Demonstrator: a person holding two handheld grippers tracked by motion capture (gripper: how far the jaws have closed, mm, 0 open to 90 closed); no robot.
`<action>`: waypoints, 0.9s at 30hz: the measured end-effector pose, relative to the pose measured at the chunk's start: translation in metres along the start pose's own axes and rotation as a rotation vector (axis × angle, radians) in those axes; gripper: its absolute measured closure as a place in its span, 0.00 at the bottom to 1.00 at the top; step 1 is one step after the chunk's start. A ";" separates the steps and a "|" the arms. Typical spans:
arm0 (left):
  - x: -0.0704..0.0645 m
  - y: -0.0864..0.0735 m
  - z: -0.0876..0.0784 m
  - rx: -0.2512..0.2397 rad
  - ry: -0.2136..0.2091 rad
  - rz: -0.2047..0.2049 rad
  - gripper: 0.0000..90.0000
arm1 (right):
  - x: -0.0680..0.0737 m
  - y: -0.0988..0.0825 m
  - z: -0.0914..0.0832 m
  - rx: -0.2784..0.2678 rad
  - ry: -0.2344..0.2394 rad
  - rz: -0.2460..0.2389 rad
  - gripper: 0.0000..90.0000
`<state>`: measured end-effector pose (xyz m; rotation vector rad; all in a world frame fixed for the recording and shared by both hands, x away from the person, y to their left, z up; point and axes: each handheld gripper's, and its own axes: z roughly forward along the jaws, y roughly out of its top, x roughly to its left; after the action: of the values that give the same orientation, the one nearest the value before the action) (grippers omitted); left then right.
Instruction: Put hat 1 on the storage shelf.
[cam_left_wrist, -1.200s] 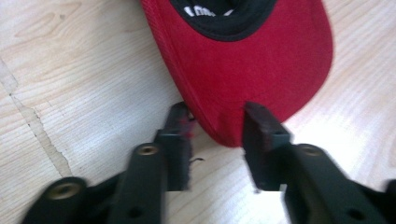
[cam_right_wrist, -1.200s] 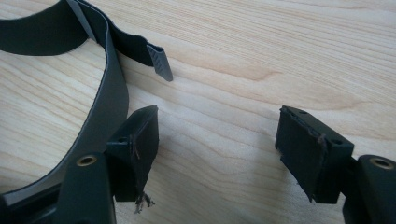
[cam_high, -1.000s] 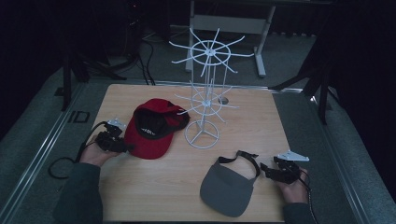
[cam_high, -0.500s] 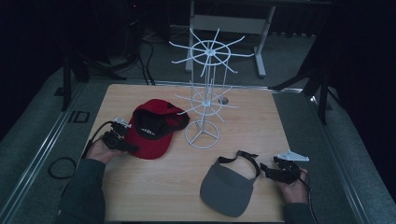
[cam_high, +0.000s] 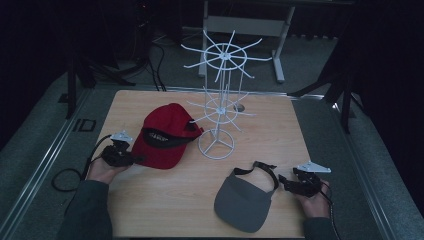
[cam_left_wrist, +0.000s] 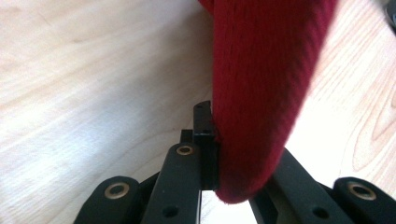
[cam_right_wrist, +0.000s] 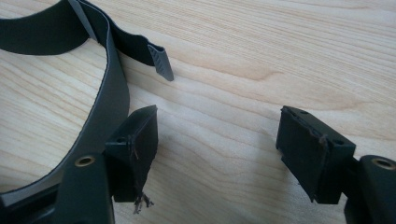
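Grasping is the step in hand: the left tool (cam_high: 131, 159), its jaws having just been closing, is clenching the brim of the red fabric baseball cap (cam_high: 165, 135) lying on the pale wooden worktop (cam_high: 175, 200). Next, I judge, comes lifting it toward the white wire hat rack (cam_high: 220, 107). The right tool (cam_high: 286, 181) is resting released beside the grey fabric visor (cam_high: 245, 202).

The red cap (cam_high: 167, 136) lies left of centre in the high view, crown up and brim toward the lower left — a dark band with pale lettering crosses its front. In the left gripper view its brim (cam_left_wrist: 261, 93) comes down from the top of the frame, its edge pinched at the bottom. The grey visor (cam_high: 245, 200) lies flat at lower right, its black strap looped toward the upper right.
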<state>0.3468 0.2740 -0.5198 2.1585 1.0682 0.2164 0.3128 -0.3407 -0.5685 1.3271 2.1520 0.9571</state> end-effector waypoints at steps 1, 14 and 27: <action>0.000 0.000 -0.002 -0.011 0.014 0.003 0.95 | 0.000 0.000 0.000 0.000 0.000 0.000 0.33; 0.002 0.006 -0.022 -0.098 0.071 0.014 0.95 | 0.000 0.000 0.000 0.000 0.000 0.000 0.33; 0.002 0.016 -0.036 -0.148 0.137 0.026 0.95 | 0.000 0.000 0.000 0.000 0.000 0.000 0.33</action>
<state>0.3426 0.2879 -0.4825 2.0489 1.0660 0.4472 0.3128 -0.3407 -0.5685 1.3272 2.1517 0.9570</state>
